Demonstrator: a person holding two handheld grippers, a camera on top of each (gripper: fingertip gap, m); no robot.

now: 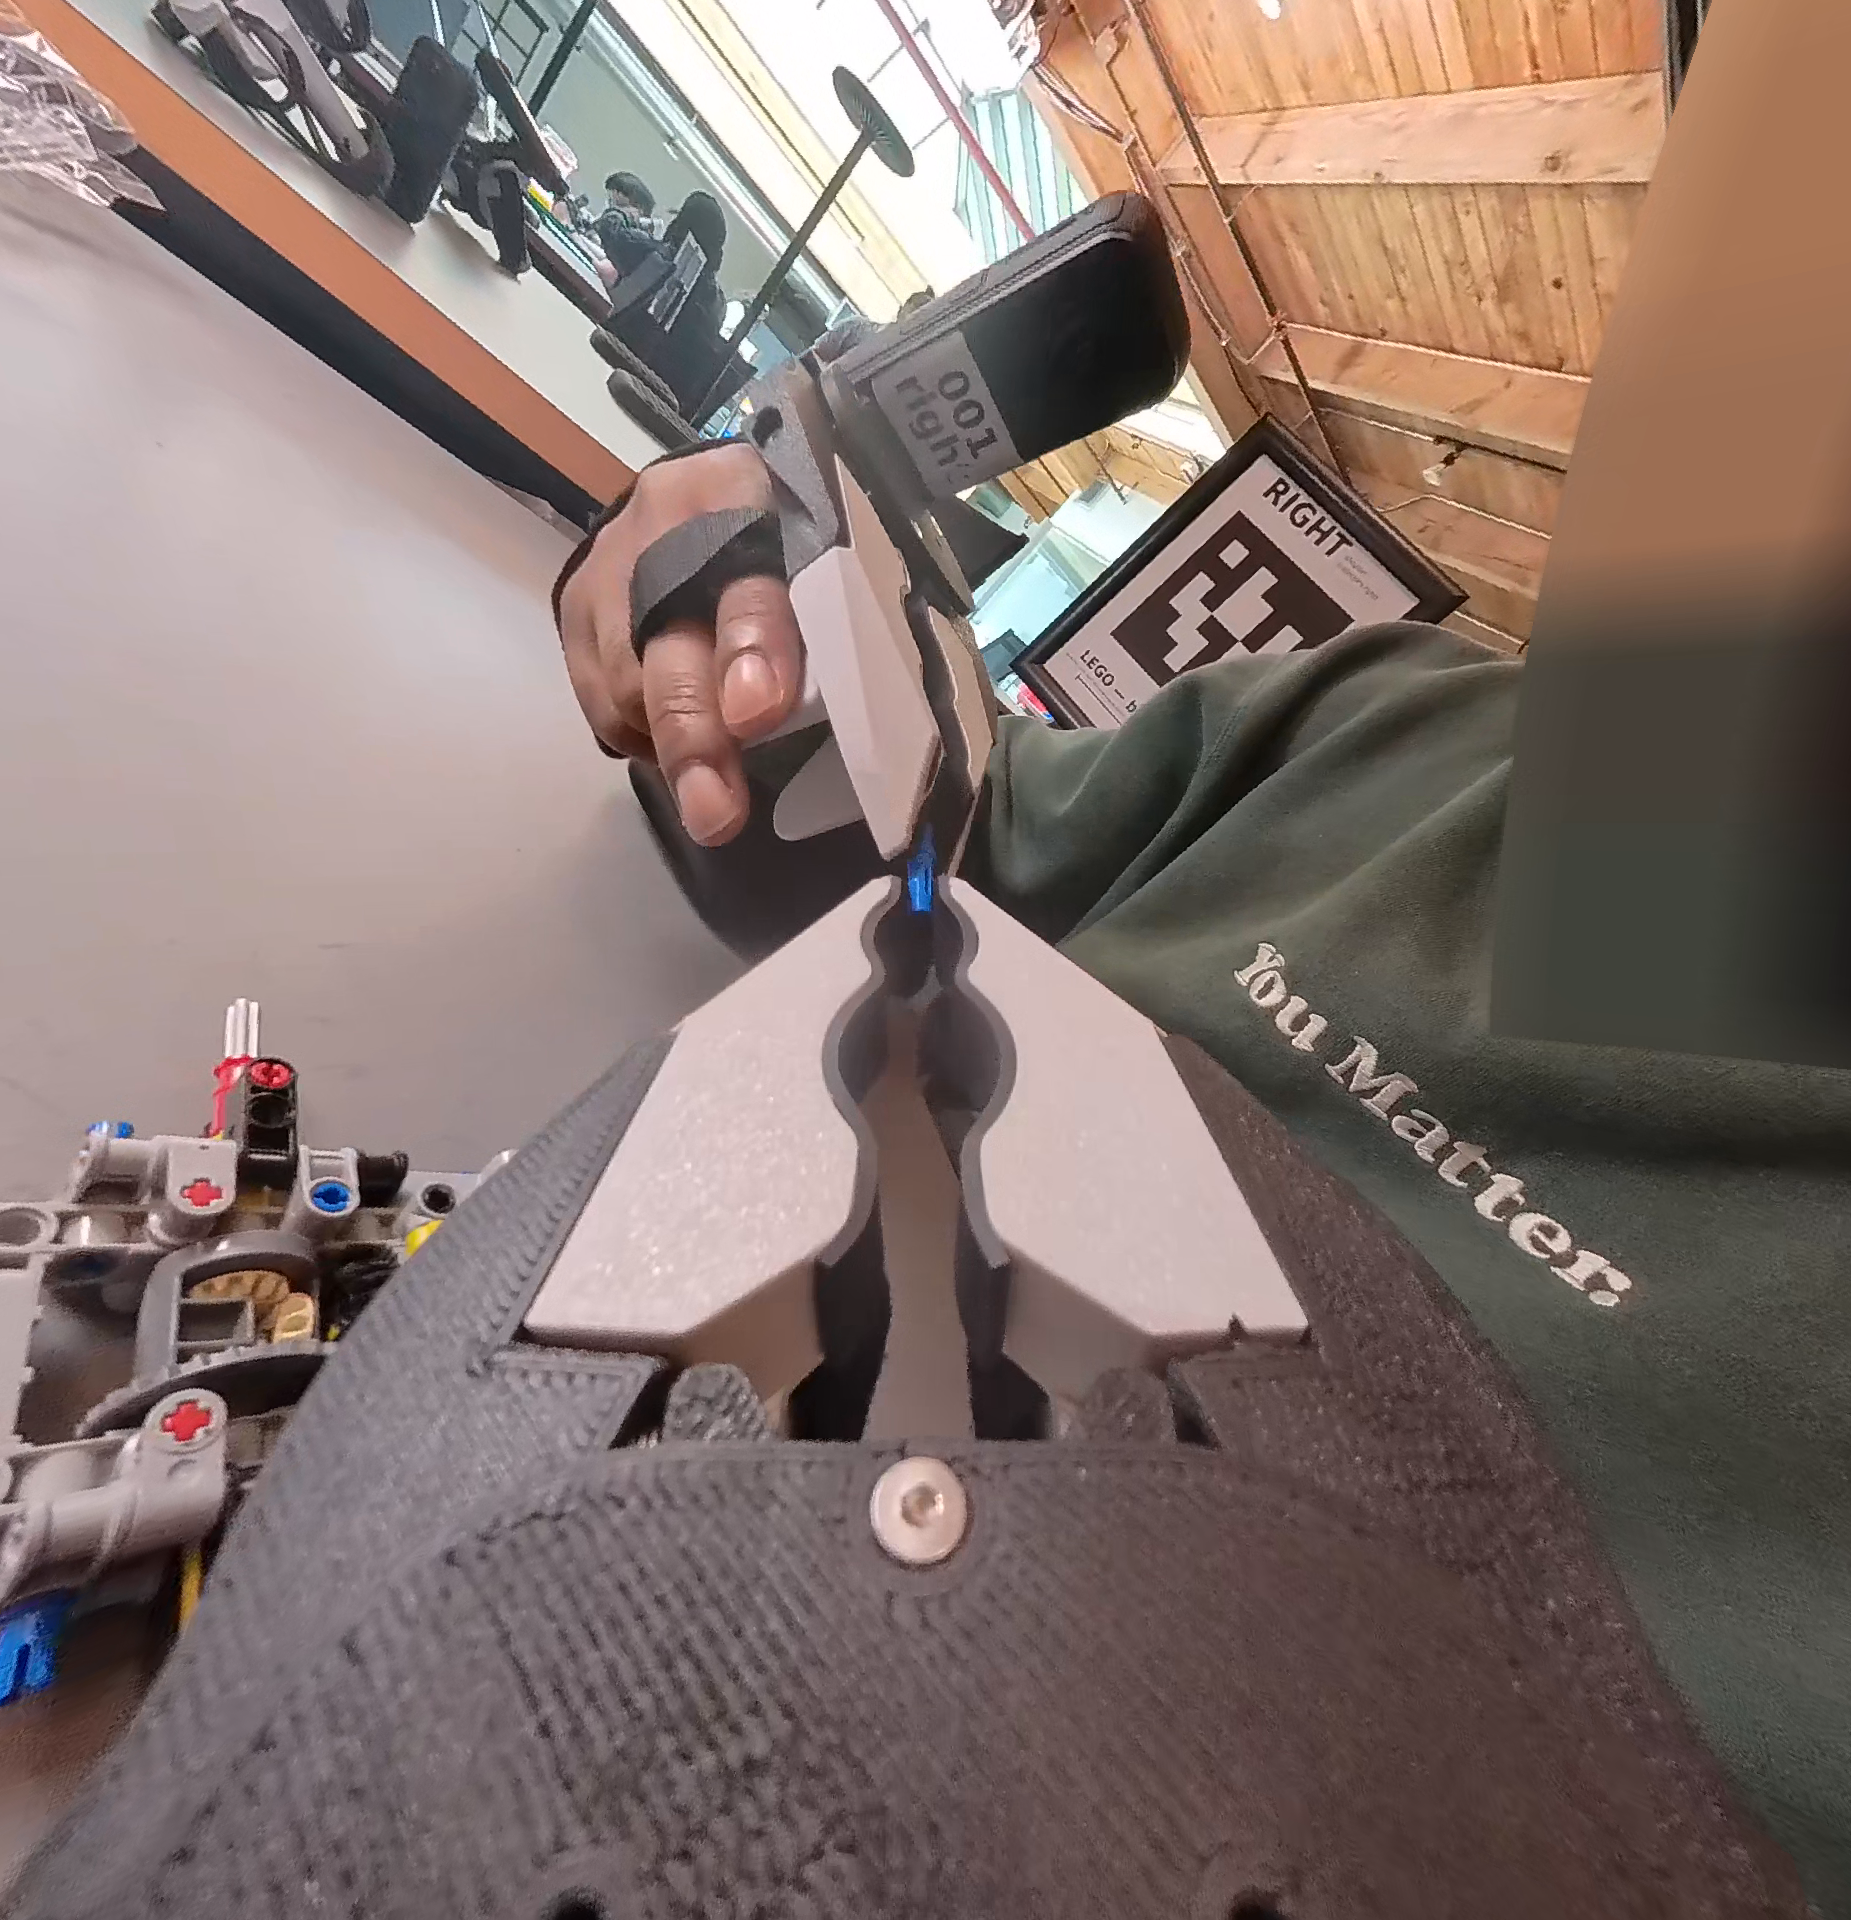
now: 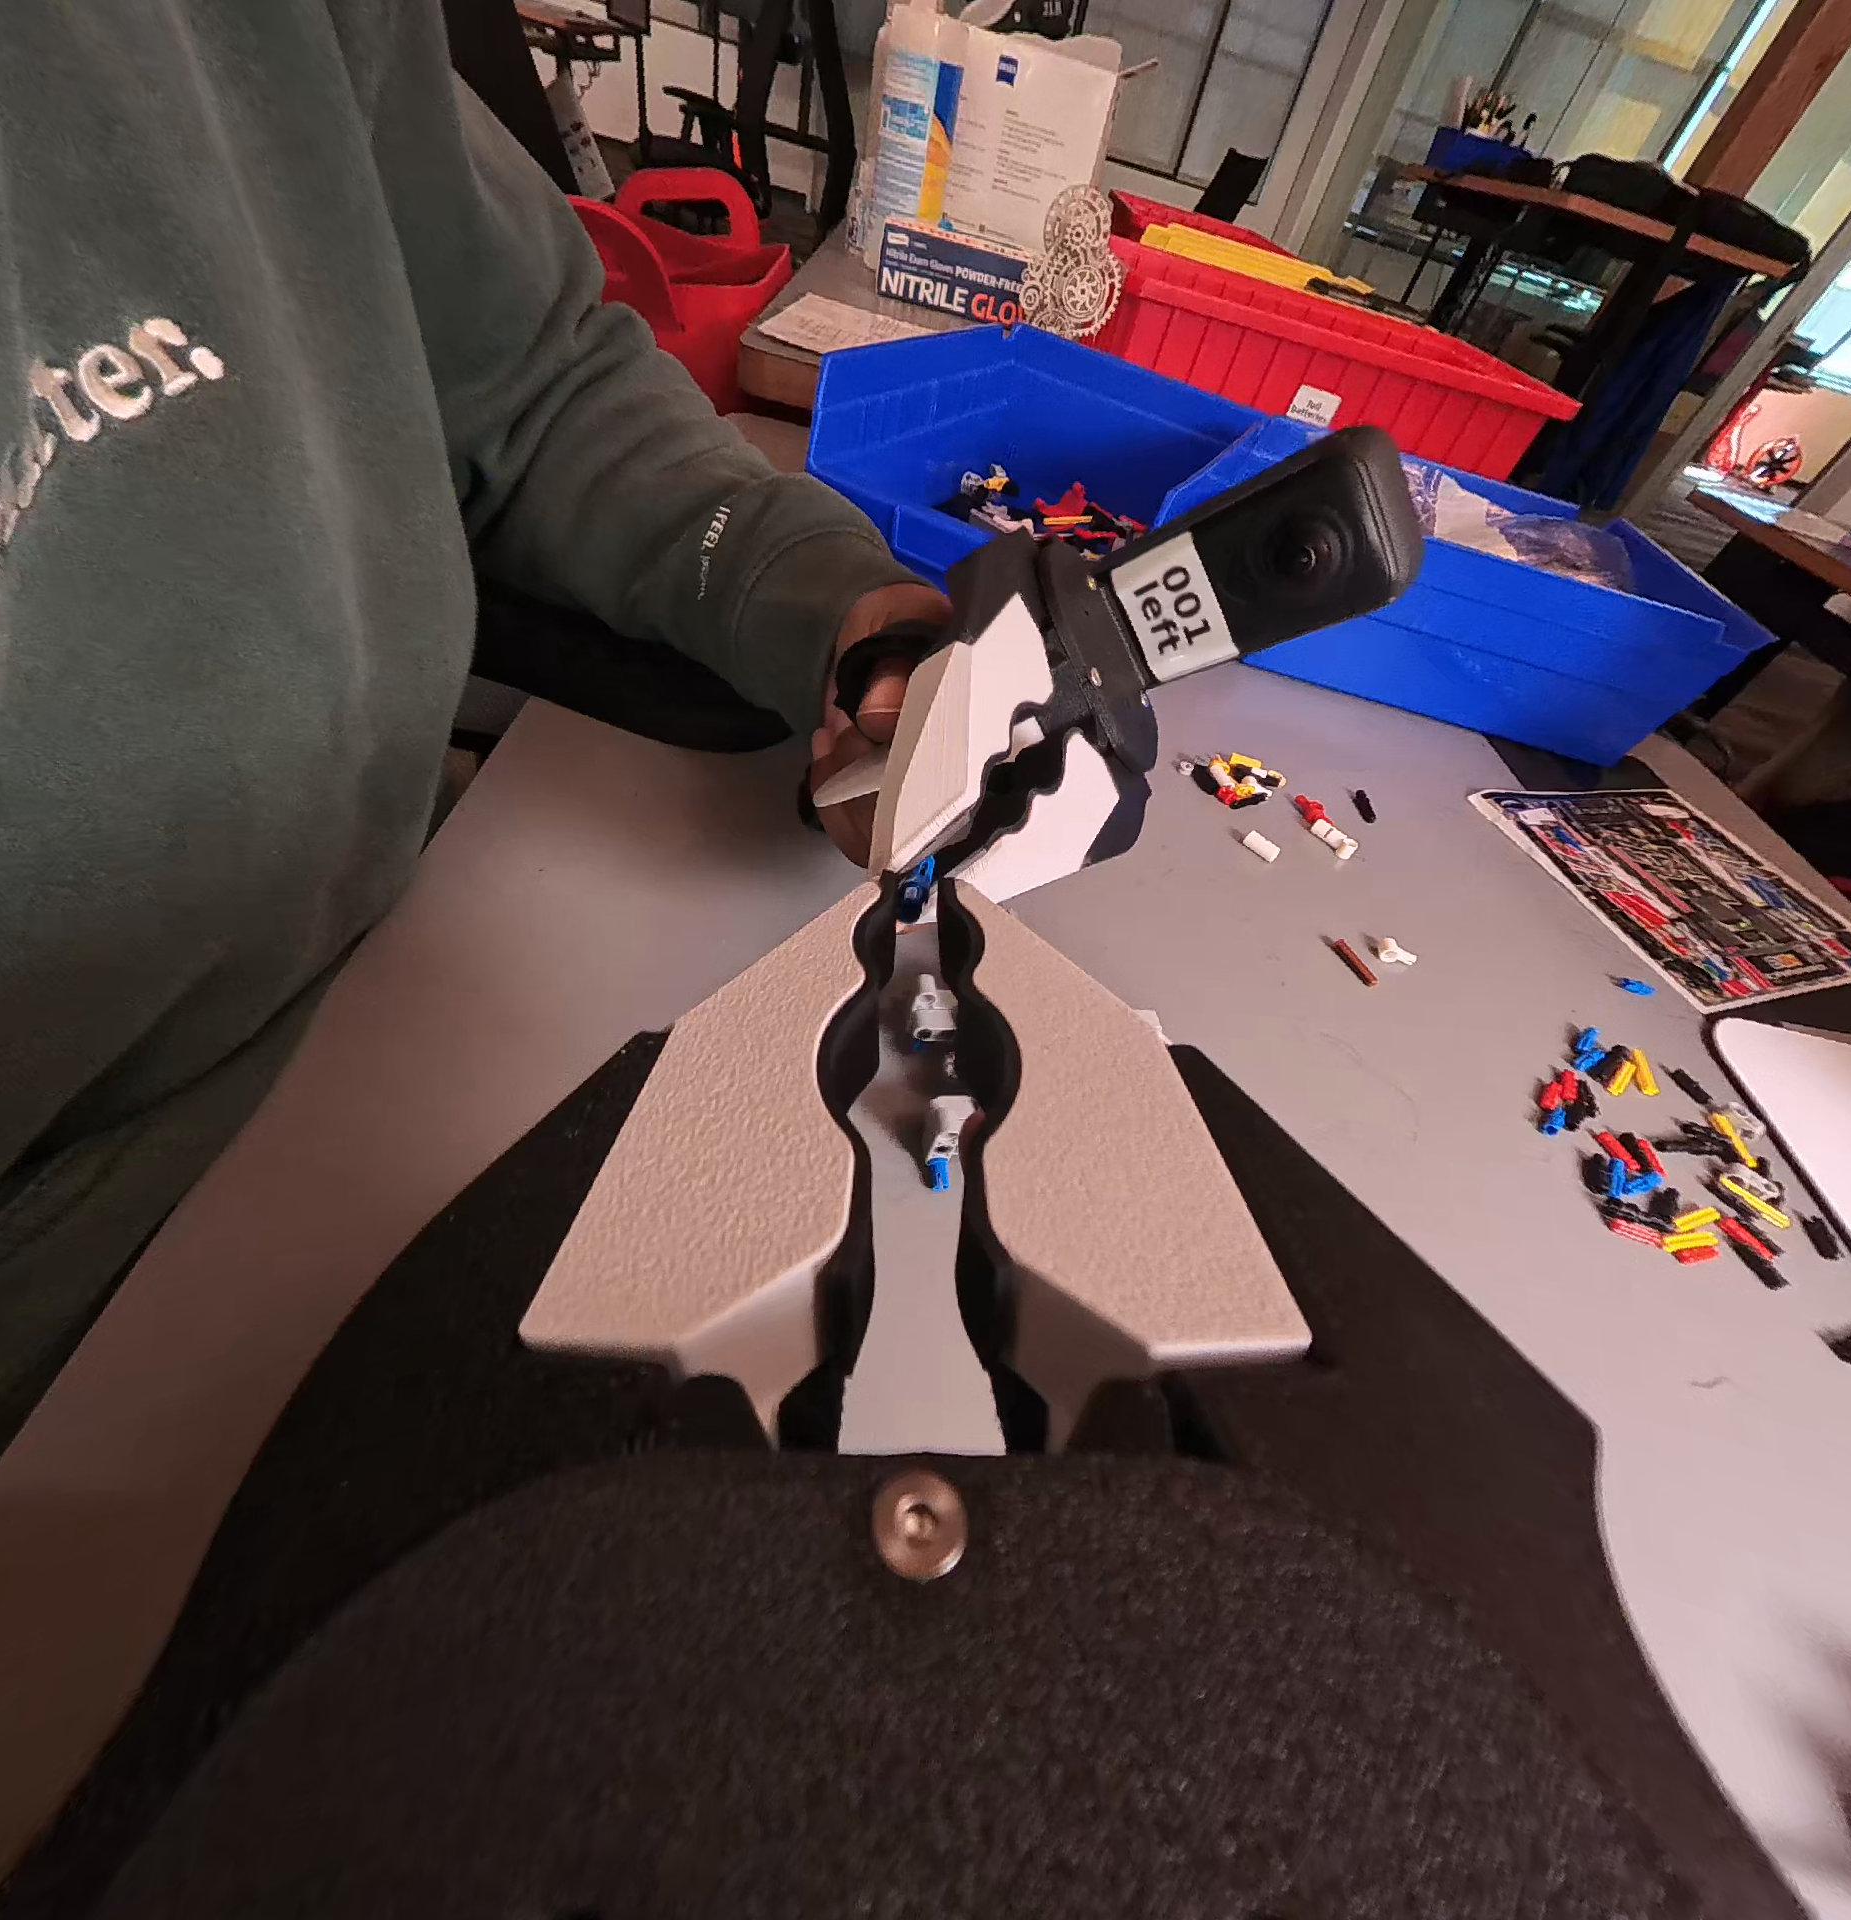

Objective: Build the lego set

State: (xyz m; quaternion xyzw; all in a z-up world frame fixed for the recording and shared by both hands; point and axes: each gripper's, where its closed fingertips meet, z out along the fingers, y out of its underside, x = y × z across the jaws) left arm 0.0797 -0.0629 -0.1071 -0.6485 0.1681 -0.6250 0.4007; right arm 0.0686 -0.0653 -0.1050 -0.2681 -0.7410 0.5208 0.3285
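Observation:
My left gripper (image 1: 919,902) is shut on a small blue pin (image 1: 919,885) and holds it in the air at its very tips. My right gripper (image 2: 913,900) meets it tip to tip. The other end of the blue pin (image 2: 908,896) stands between the right pads, and a thin gap shows on one side, so they do not press on it. In the left wrist view the right gripper (image 1: 927,840) comes down from above, held in a hand. In the right wrist view the left gripper (image 2: 905,871) reaches in from the upper middle.
A grey brick-built assembly (image 1: 173,1278) lies on the table at lower left. Two grey connectors (image 2: 931,1008) lie under the right jaws. Loose coloured pins (image 2: 1669,1164), an instruction sheet (image 2: 1679,894), blue bins (image 2: 1004,416) and a red bin (image 2: 1316,332) are to the right.

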